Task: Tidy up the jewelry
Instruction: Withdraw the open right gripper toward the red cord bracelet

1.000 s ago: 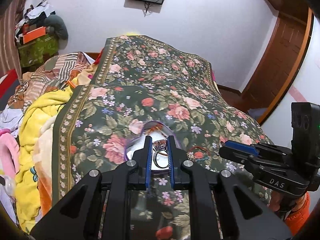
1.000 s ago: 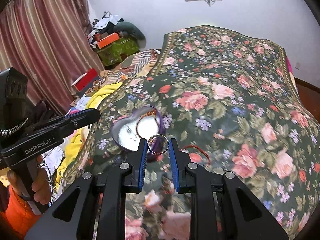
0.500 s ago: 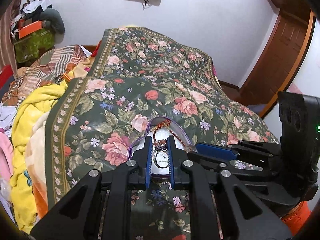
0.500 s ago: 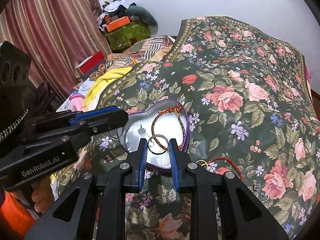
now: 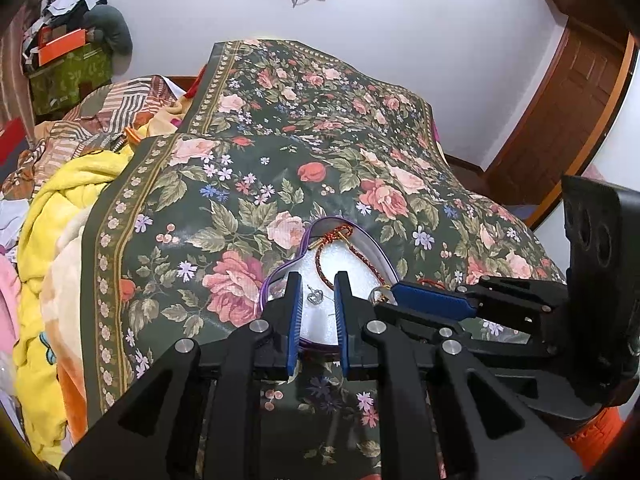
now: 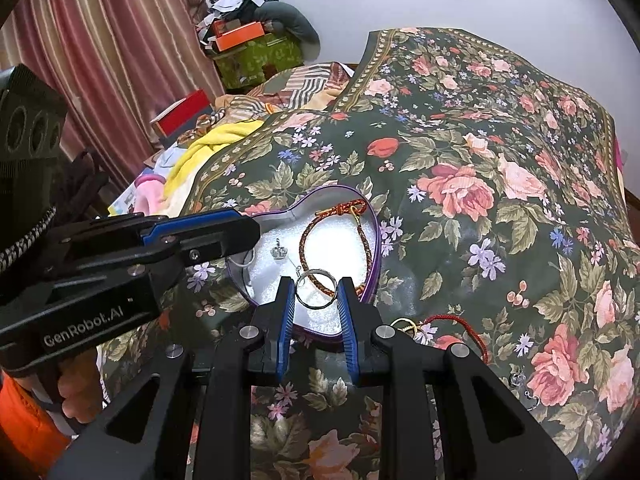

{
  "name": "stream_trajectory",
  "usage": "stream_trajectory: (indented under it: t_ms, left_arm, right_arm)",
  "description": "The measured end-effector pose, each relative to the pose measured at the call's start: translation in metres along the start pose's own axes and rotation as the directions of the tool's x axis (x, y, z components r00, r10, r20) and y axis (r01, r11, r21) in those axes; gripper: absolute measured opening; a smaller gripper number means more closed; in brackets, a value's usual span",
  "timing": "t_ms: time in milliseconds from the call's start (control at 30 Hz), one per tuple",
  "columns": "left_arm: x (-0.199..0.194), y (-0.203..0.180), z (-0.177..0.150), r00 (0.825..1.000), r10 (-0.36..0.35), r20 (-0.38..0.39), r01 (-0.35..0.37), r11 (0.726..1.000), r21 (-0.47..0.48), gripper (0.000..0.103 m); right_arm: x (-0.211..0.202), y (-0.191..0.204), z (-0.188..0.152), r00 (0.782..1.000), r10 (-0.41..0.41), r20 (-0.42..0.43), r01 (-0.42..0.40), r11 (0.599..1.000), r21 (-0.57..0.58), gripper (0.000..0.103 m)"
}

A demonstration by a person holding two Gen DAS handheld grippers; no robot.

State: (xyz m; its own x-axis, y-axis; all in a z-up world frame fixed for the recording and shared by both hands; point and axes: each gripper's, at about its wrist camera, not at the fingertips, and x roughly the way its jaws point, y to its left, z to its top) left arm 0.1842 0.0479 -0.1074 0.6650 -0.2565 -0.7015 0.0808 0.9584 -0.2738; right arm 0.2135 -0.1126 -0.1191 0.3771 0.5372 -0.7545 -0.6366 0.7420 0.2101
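- We see a silver ring [image 6: 316, 289] clamped in the right hand-held gripper [image 6: 316, 290], above the heart-shaped tin [image 6: 372, 236]
- The tin holds a braided cord bracelet [image 6: 362, 236] and a crown pendant [image 6: 279, 252]
- The left hand-held gripper [image 5: 317, 298] hovers over the pendant, its jaws nearly together and holding nothing
- The tin rests on the floral bedspread [image 6: 460, 140]

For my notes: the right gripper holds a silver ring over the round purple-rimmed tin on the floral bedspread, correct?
Nearly. The right wrist view shows the tin is heart-shaped, not round. The right gripper does hold the silver ring over it, on the floral bedspread.
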Motion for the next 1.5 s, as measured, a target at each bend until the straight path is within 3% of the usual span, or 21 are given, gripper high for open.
stream_trajectory:
  t_ms: [400, 533, 700, 1133, 1500]
  left_arm:
    - [-0.028, -0.010, 0.003, 0.998, 0.044, 0.042, -0.046, 0.999, 0.029, 0.014]
    - [-0.040, -0.021, 0.004, 0.997, 0.053, 0.064, -0.057, 0.997, 0.055, 0.029]
    - [-0.045, -0.036, 0.000, 0.997, 0.043, 0.058, -0.047, 0.996, 0.077, 0.033]
    - [-0.007, -0.098, -0.028, 0.996, -0.010, -0.085, 0.024, 0.986, 0.167, 0.038]
    - [0.037, -0.109, -0.043, 0.981, -0.021, -0.195, 0.049, 0.989, 0.138, 0.038]
  right_arm:
    - [-0.040, -0.007, 0.001, 0.997, -0.028, 0.075, 0.027, 0.999, 0.022, 0.020]
    - [-0.062, -0.020, -0.003, 0.992, -0.068, 0.111, 0.062, 0.997, 0.053, 0.020]
    - [-0.085, -0.040, -0.010, 0.983, -0.127, 0.133, 0.115, 0.989, 0.097, 0.022]
    - [-0.123, -0.091, -0.050, 0.967, -0.228, 0.118, 0.201, 0.958, 0.204, 0.025]
    - [-0.124, -0.113, -0.074, 0.969, -0.235, 0.078, 0.210, 0.948, 0.238, 0.026]
